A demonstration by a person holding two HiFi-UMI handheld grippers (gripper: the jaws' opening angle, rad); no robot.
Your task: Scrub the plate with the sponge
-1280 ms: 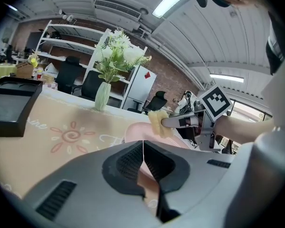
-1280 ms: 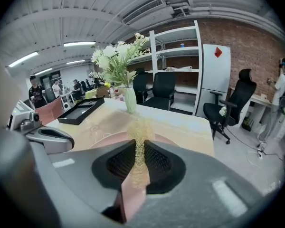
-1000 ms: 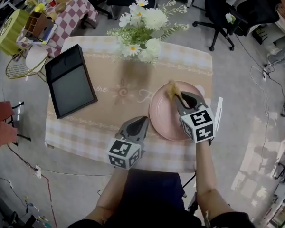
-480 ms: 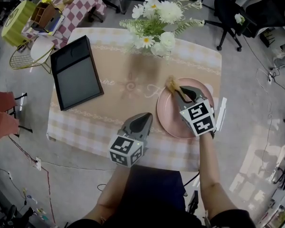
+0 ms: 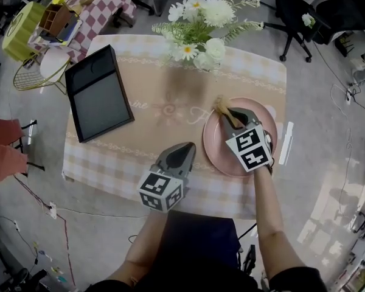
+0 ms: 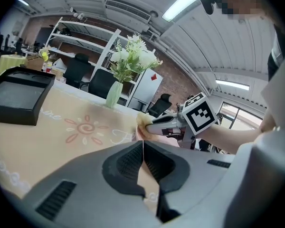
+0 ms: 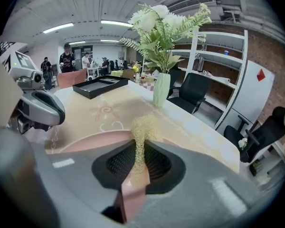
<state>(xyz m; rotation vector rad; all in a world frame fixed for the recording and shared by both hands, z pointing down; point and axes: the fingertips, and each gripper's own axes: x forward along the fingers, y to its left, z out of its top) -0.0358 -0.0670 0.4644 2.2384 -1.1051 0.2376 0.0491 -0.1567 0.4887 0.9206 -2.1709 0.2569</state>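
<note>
While our right tool (image 5: 226,115) stays clamped on the sponge (image 5: 221,106), a wad of yellow mesh, we see little change from half a second ago: the sponge presses on the far left part of the pink plate (image 5: 222,157), much where it was then. A second ago it lay nearer the middle of the plate's far rim, so it has worked leftward across the plate. In the right gripper view the mesh is pinched flat between the two jaws of the tool (image 7: 141,151) and fans out beyond the tips, over the plate (image 7: 95,144).

Our left tool (image 5: 185,148) keeps its place over the surface (image 5: 109,163), just left of the plate's near left edge and apart from it. Its own view shows the jaws (image 6: 143,146) pressed together with nothing between them.

Farther off, the black tray (image 5: 97,93) lies at the left of the surface and the vase of flowers (image 5: 201,17) stands at the far edge, both as before
</note>
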